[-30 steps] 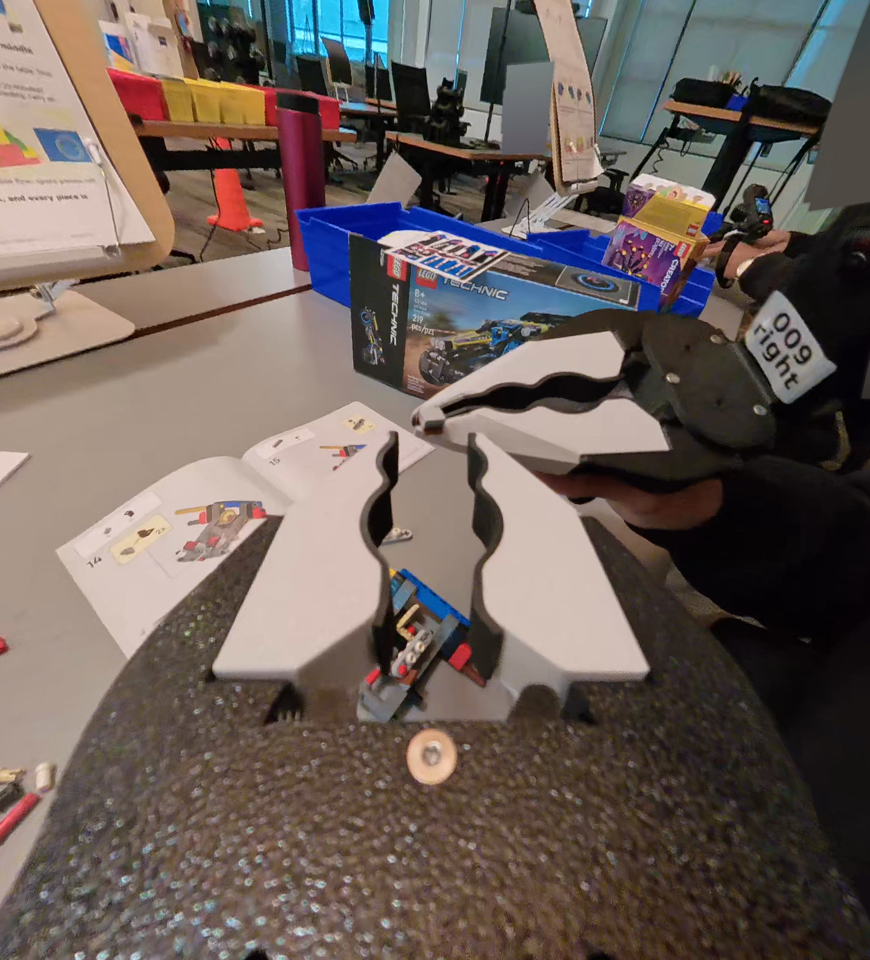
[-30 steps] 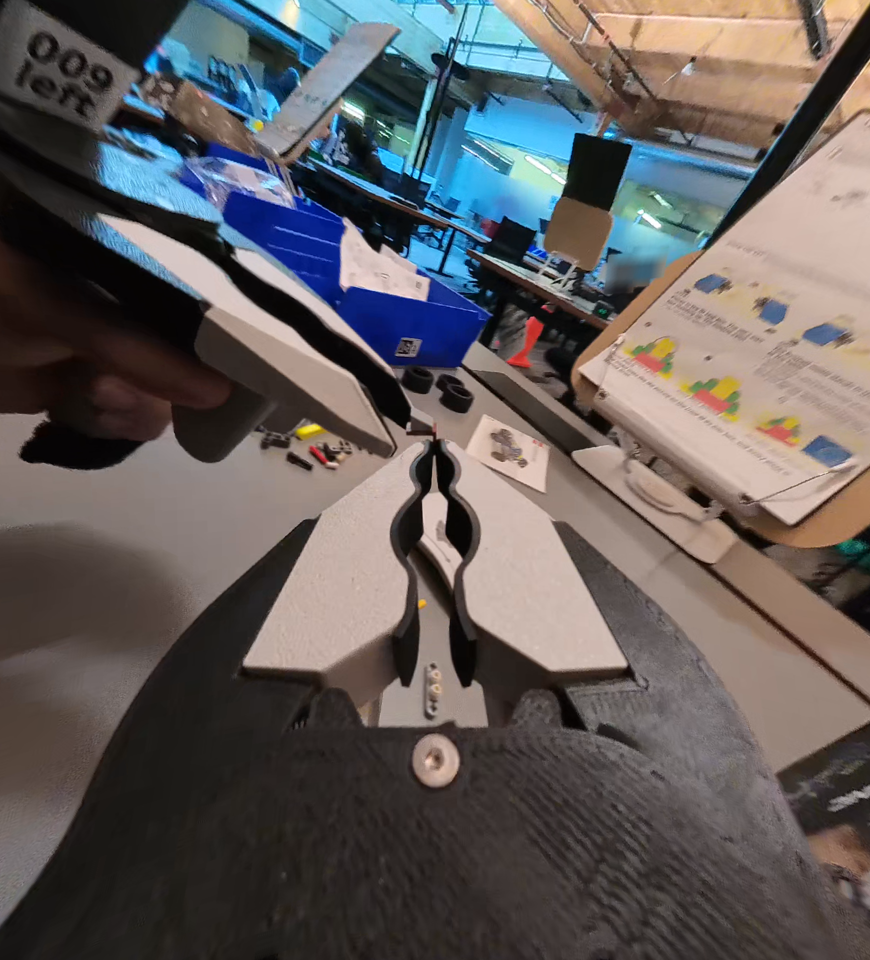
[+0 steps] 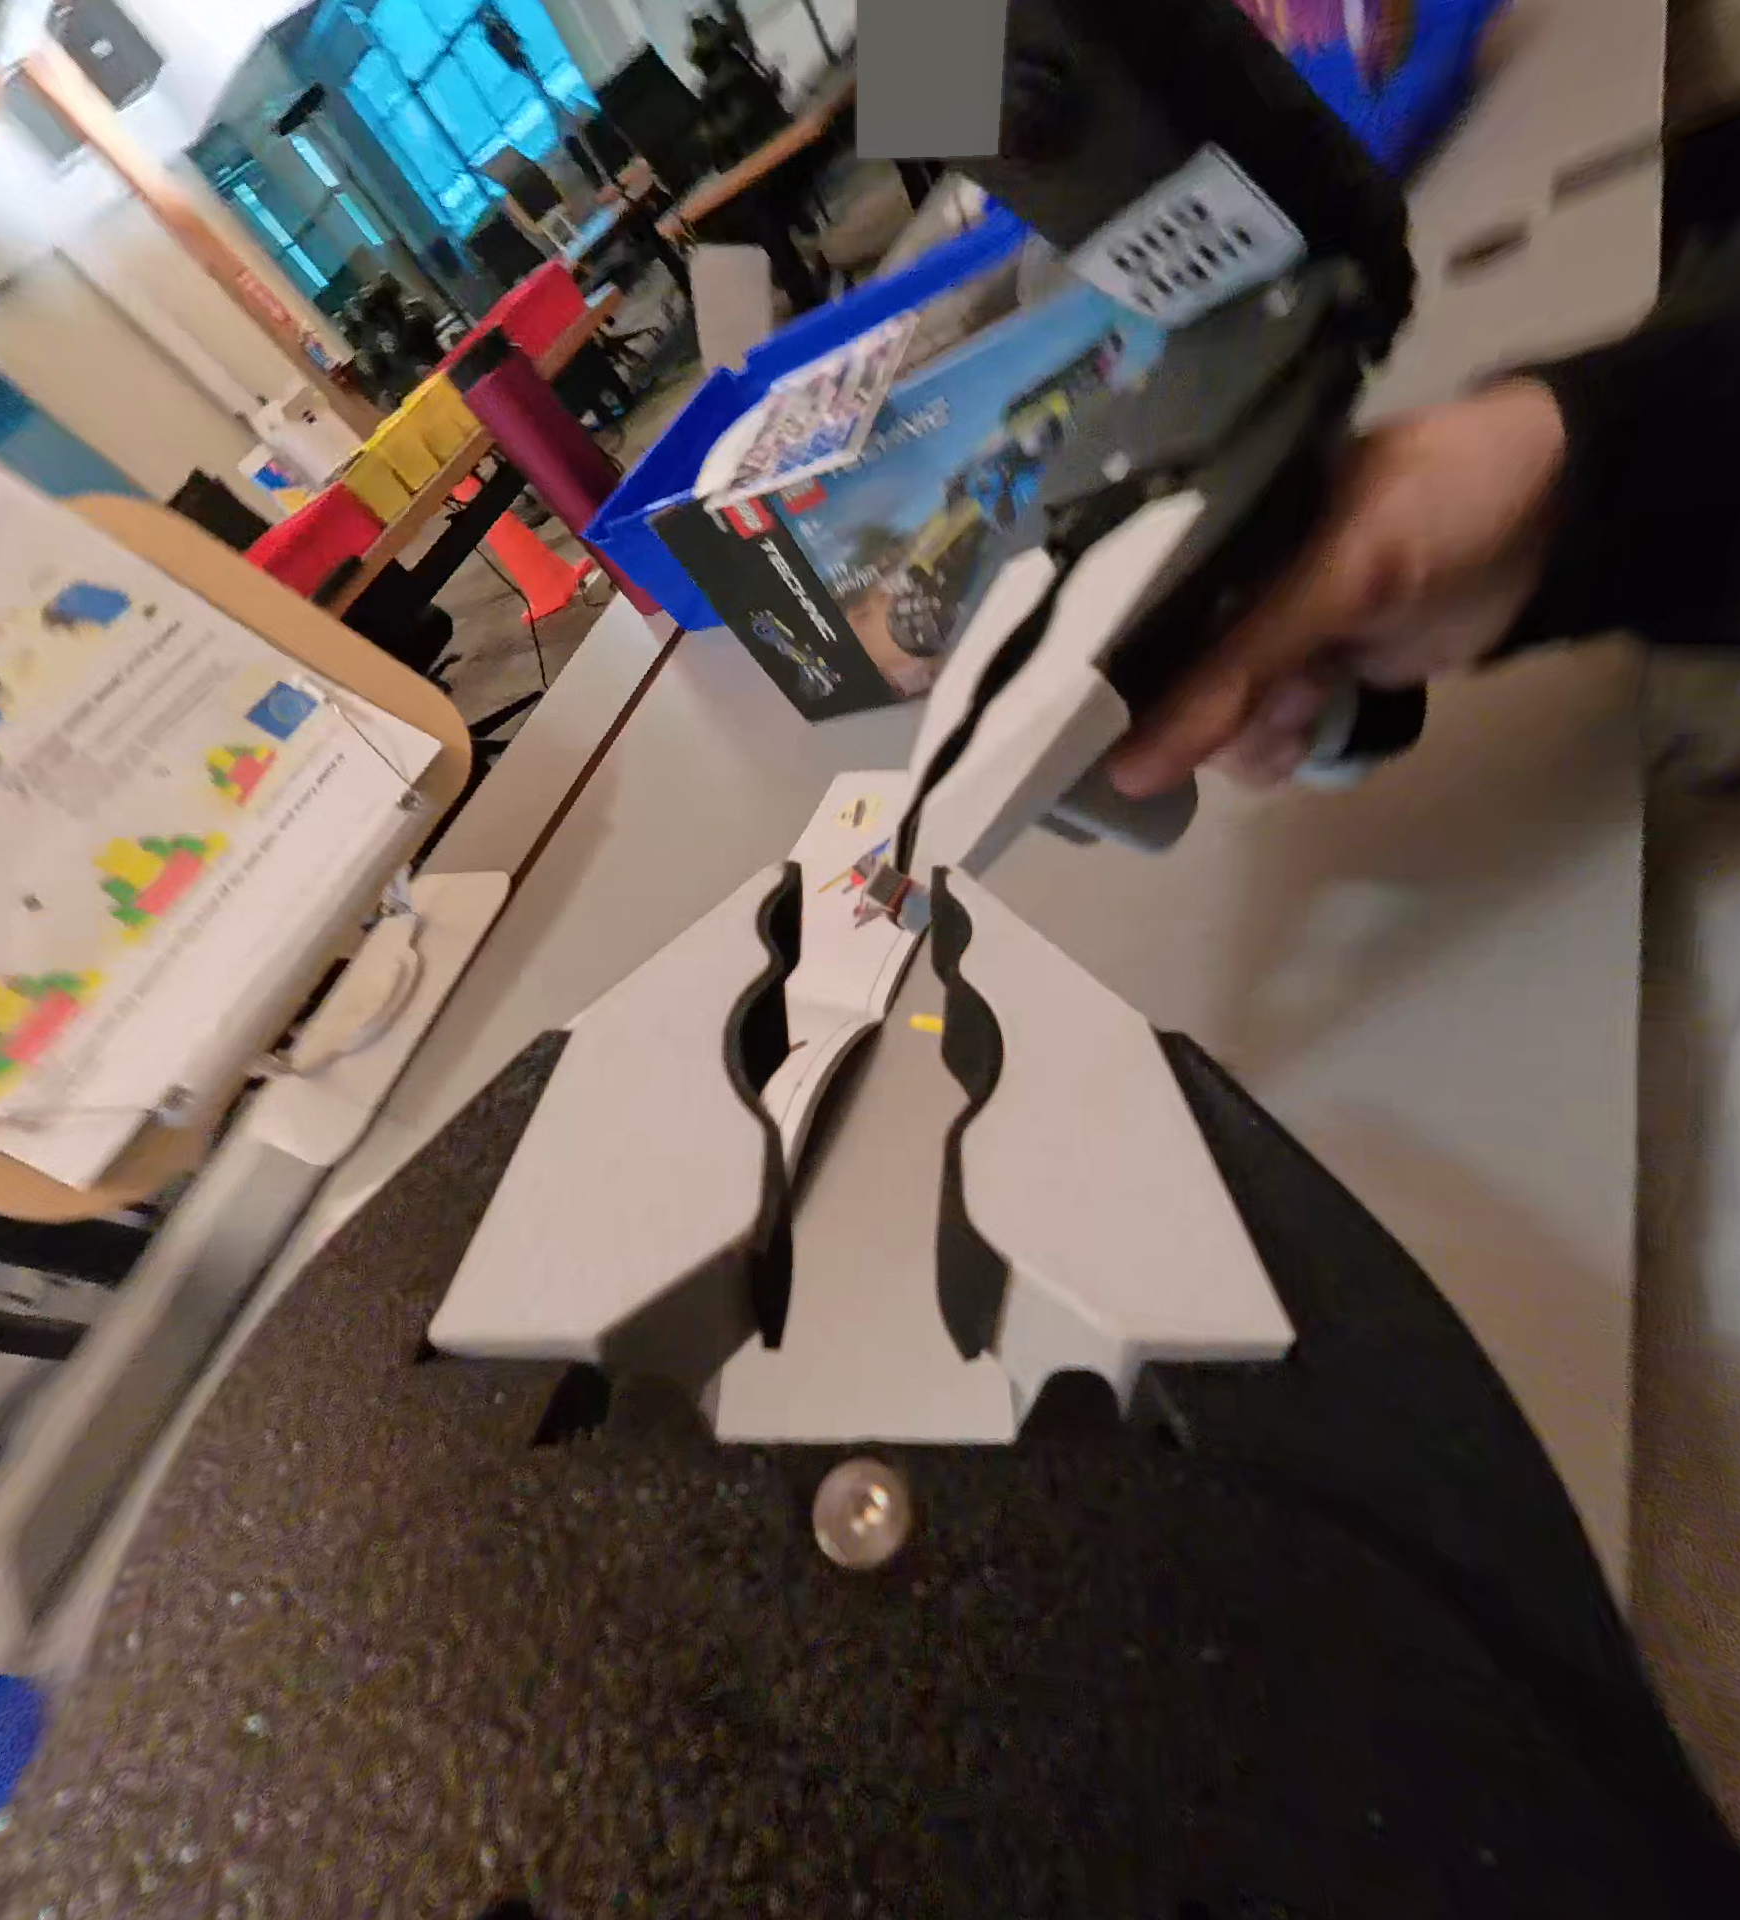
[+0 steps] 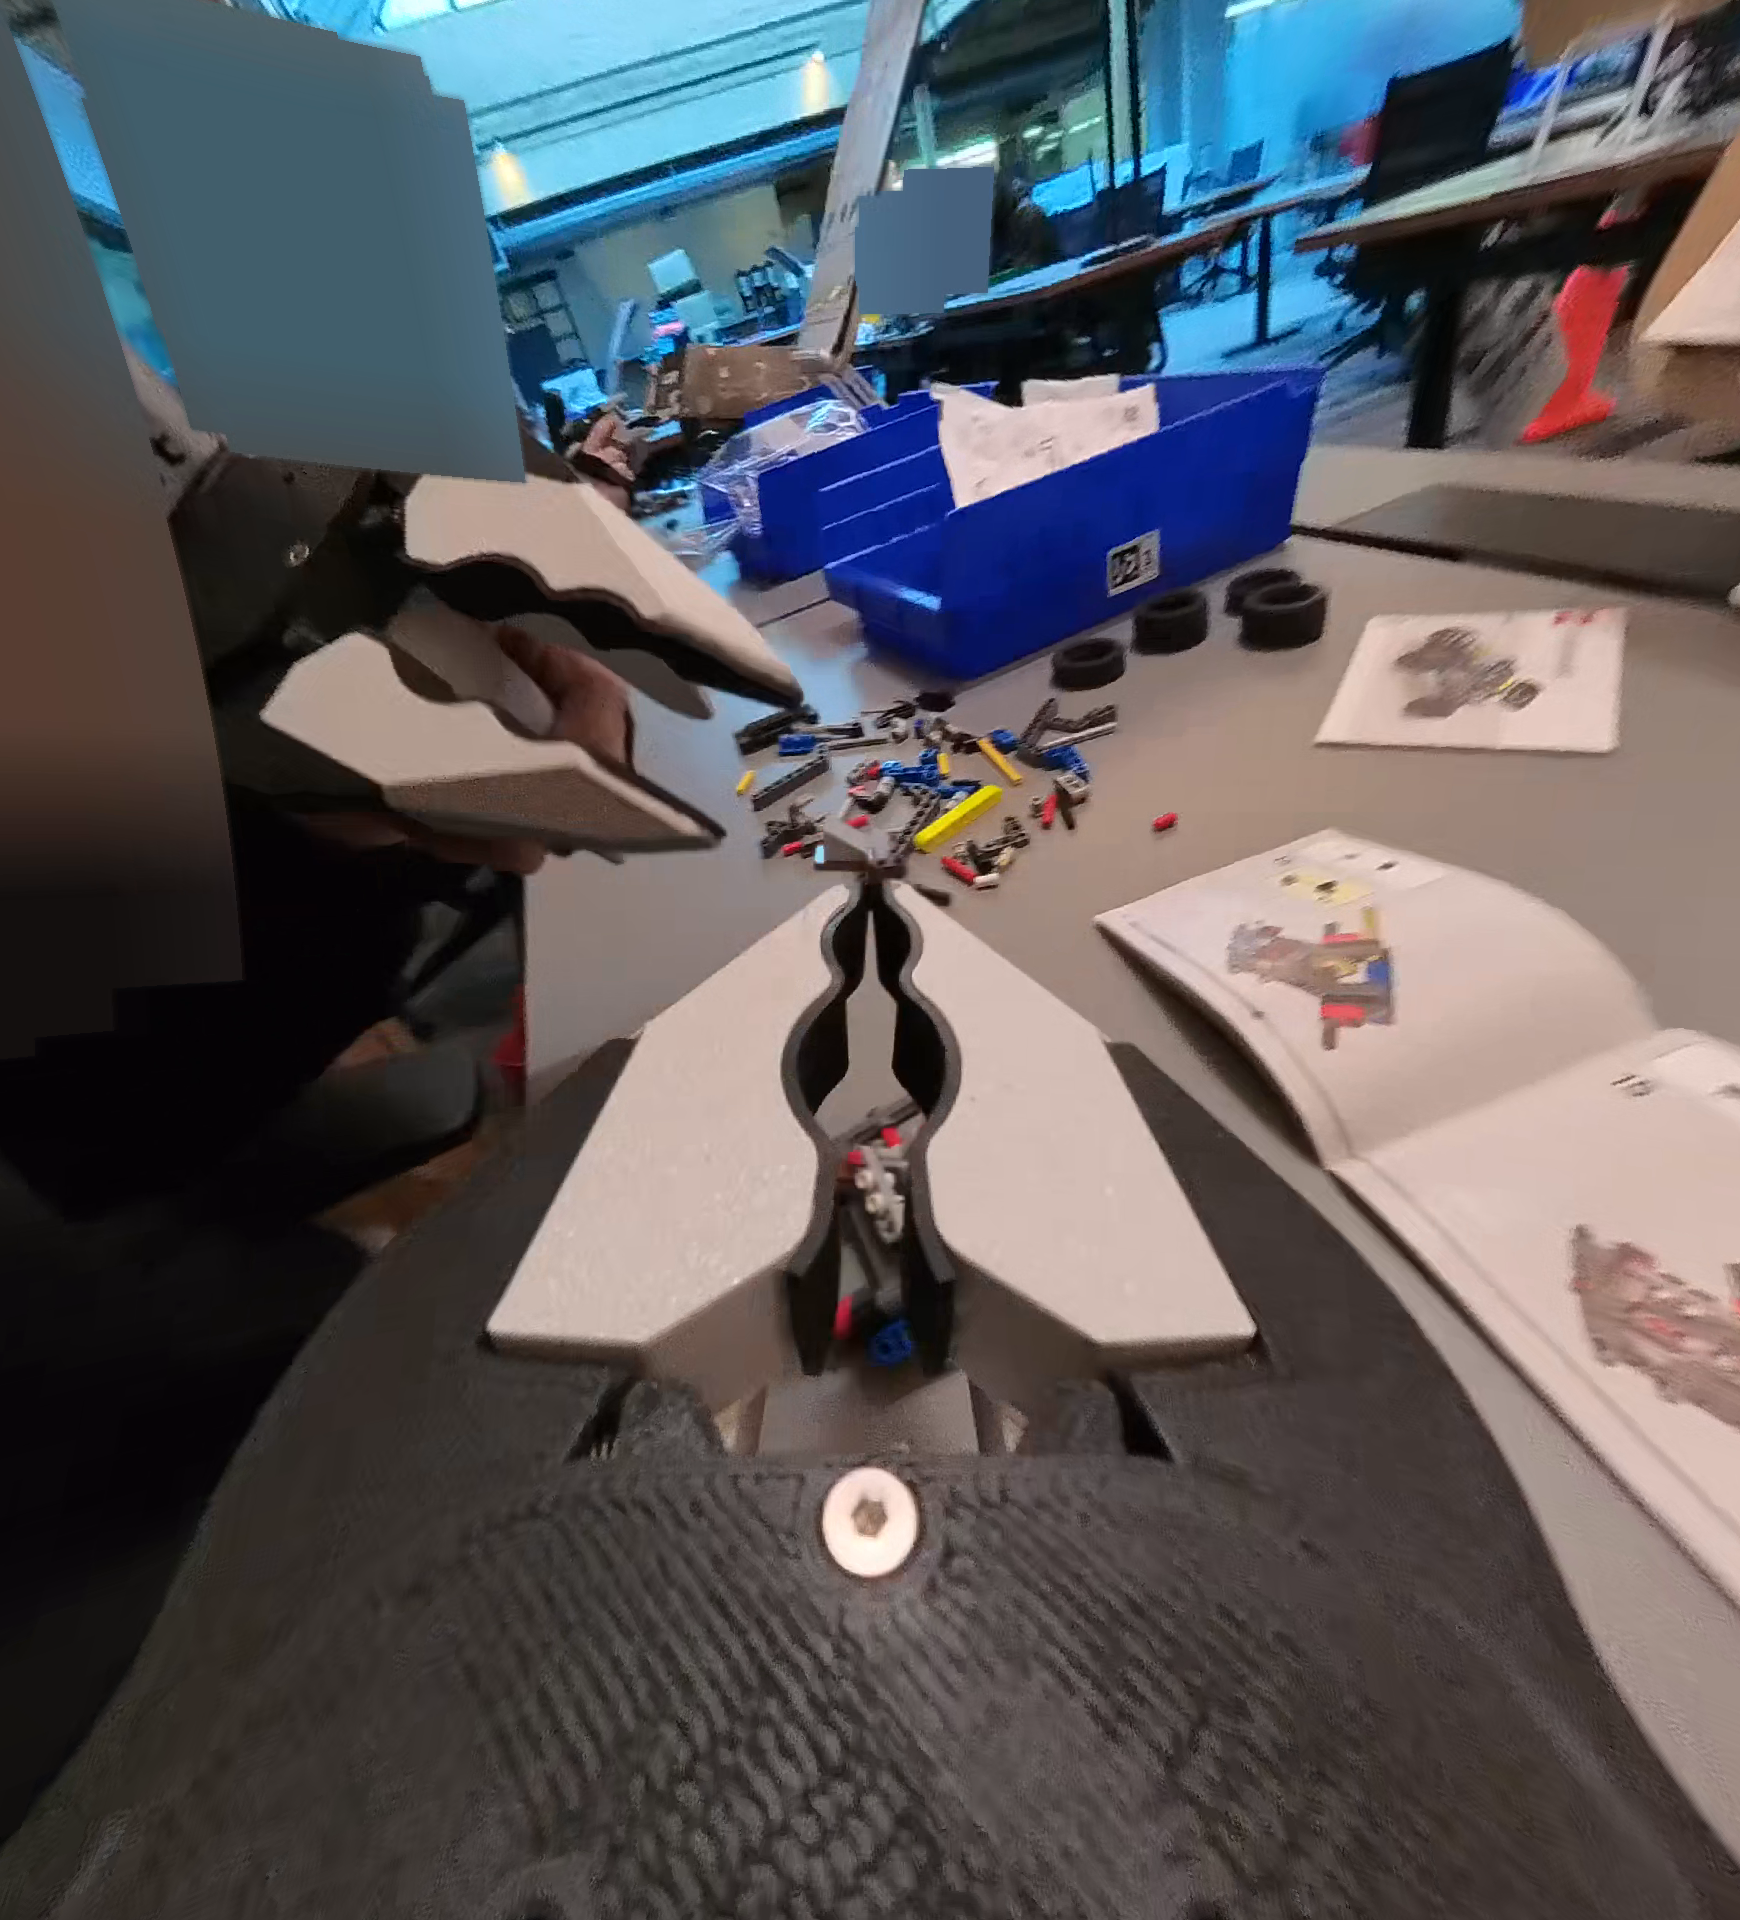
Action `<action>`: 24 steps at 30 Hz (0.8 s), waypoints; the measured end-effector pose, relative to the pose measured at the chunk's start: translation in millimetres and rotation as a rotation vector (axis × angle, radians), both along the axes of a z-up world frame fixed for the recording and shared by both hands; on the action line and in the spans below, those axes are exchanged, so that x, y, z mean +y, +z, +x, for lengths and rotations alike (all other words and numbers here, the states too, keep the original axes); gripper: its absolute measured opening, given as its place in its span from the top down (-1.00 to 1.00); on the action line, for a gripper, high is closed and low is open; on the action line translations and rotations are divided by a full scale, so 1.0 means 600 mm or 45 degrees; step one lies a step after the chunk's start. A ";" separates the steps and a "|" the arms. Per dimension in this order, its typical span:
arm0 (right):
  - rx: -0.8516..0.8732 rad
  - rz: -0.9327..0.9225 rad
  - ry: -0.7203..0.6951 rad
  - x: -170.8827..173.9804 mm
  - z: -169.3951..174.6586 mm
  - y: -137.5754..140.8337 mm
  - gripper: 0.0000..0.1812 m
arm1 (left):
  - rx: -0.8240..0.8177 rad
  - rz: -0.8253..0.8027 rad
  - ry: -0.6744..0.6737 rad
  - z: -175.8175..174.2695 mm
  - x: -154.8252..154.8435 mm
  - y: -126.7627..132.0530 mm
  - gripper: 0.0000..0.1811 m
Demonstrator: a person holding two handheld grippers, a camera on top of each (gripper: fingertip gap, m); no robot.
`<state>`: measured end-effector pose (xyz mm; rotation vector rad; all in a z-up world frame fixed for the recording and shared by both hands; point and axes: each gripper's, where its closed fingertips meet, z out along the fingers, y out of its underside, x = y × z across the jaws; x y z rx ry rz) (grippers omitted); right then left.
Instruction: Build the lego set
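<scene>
My right gripper (image 4: 871,899) is shut, and a small grey, red and blue lego assembly (image 4: 876,1205) sits between its jaws near their base. A small dark piece (image 4: 853,857) shows at its tips. My left gripper (image 3: 861,904) is open and empty. In the right wrist view it (image 4: 754,764) hovers at the left, above the table's near edge. In the left wrist view my right gripper (image 3: 913,831) points down just beyond my left fingertips, with a bit of lego (image 3: 887,891) at its tip. A pile of loose lego pieces (image 4: 933,779) lies on the grey table (image 4: 1261,790).
An open instruction booklet (image 4: 1448,1049) lies at the right, with a leaflet (image 4: 1468,675) and three black tyres (image 4: 1172,623) behind it. Blue bins (image 4: 1053,540) stand at the back. The lego box (image 3: 887,540) and a board on a stand (image 3: 118,790) show in the left wrist view. The tips of both grippers are at nearly the same place.
The assembly that sat in my left gripper's jaws is now in my right gripper. My left gripper has opened wider and is empty. Both grippers have swung round.
</scene>
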<state>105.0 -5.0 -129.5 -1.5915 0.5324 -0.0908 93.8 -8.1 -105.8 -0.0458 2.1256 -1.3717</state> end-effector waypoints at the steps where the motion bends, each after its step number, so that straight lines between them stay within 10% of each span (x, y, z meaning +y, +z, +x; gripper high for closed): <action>1: 0.035 0.016 0.022 0.003 -0.003 -0.001 1.00 | -0.063 0.095 -0.024 -0.002 0.000 -0.008 0.77; 14: 0.141 -0.016 0.114 0.013 -0.014 -0.025 1.00 | -0.196 0.360 -0.056 0.005 0.000 -0.050 0.94; 24: -0.434 -0.589 0.327 -0.002 -0.040 -0.122 0.69 | 0.477 0.373 -0.092 0.036 0.035 -0.128 0.94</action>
